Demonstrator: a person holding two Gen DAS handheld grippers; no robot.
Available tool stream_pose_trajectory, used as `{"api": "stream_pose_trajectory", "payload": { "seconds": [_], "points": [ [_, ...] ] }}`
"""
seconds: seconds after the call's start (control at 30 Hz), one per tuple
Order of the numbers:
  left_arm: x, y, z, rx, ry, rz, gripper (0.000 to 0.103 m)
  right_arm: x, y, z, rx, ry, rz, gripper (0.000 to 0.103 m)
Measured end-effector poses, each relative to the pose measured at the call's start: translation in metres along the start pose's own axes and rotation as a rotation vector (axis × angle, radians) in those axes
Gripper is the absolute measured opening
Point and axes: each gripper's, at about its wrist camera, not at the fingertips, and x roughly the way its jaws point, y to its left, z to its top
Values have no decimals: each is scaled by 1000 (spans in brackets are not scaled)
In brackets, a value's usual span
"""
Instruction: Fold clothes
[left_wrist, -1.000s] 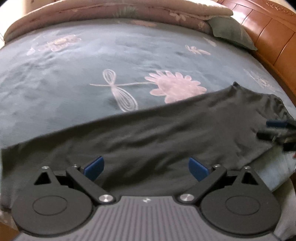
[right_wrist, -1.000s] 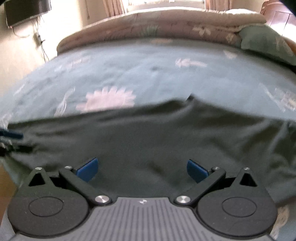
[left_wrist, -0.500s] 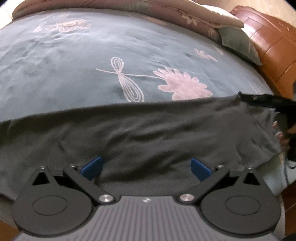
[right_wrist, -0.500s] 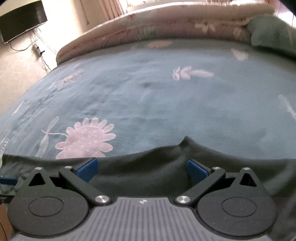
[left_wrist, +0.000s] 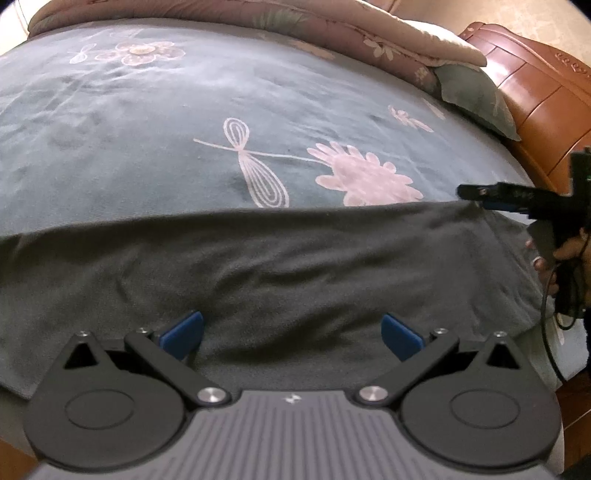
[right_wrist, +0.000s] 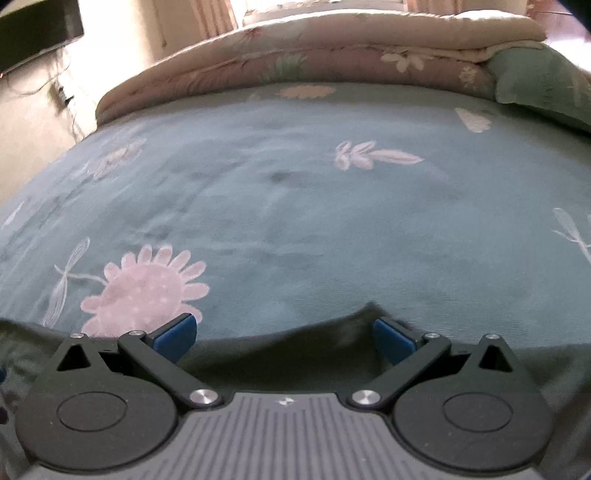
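Left claw (left_wrist: 291, 332) spread wide over the dark grey knit garment (left_wrist: 258, 266), gripping nothing; right claw (right_wrist: 284, 332) likewise released. Since a second ago, garment's far edge has straightened along the near edge of the teal floral-print bed (left_wrist: 184, 122). Judged laid flat for folding.

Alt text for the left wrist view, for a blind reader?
A dark grey garment lies spread across a teal floral bedspread, with the open left claw over its near part. At right, the right claw meets the garment's far edge.
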Motion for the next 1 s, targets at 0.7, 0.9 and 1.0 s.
{"api": "stream_pose_trajectory", "payload": {
  "seconds": [0.7,0.9,1.0],
  "points": [
    [3,-6,-1,34,5,32,102,-25,-59,-10,138,-27,-110,103],
    [2,-6,-1,38,5,36,102,-87,-62,-57,103,-44,-199,103],
    [3,-9,-3,57,6,47,102,-97,-71,-80,114,-28,-231,103]
  ]
}}
